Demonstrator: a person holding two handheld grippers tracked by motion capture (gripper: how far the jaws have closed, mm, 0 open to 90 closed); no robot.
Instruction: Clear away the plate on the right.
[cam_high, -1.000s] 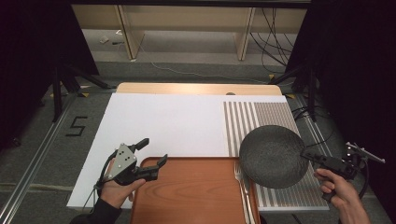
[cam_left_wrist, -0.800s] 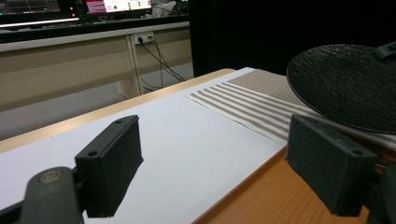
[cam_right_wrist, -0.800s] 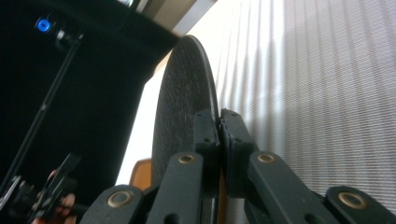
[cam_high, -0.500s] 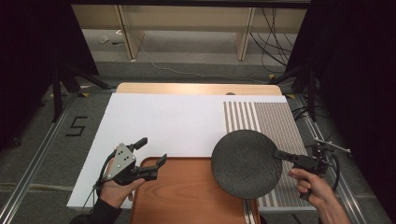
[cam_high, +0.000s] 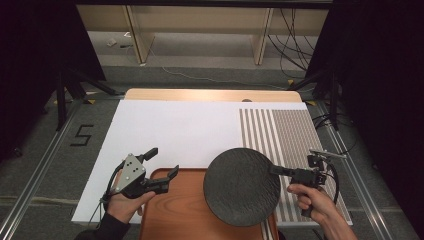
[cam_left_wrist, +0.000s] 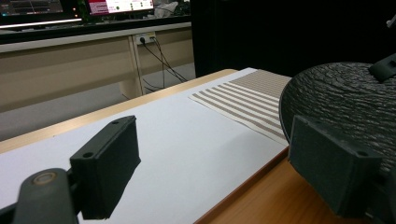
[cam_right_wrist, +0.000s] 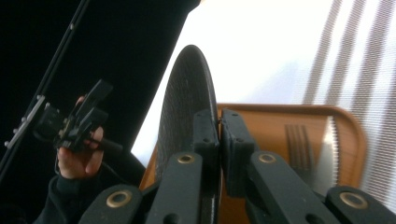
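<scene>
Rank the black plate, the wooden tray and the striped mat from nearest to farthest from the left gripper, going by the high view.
From the left gripper:
1. Wooden tray: right under its jaws, at the near edge.
2. Black plate: to its right, clamped at the rim by the right gripper.
3. Striped mat: farthest, along the table's right side.

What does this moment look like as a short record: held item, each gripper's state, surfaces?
held item: round black textured plate, gripped at its rim
right gripper: shut on the plate, holding it above the tray
left gripper: open, holding nothing, over the tray's left edge
tray: brown wooden tray, at the table's near edge
surfaces: white board; striped mat
</scene>
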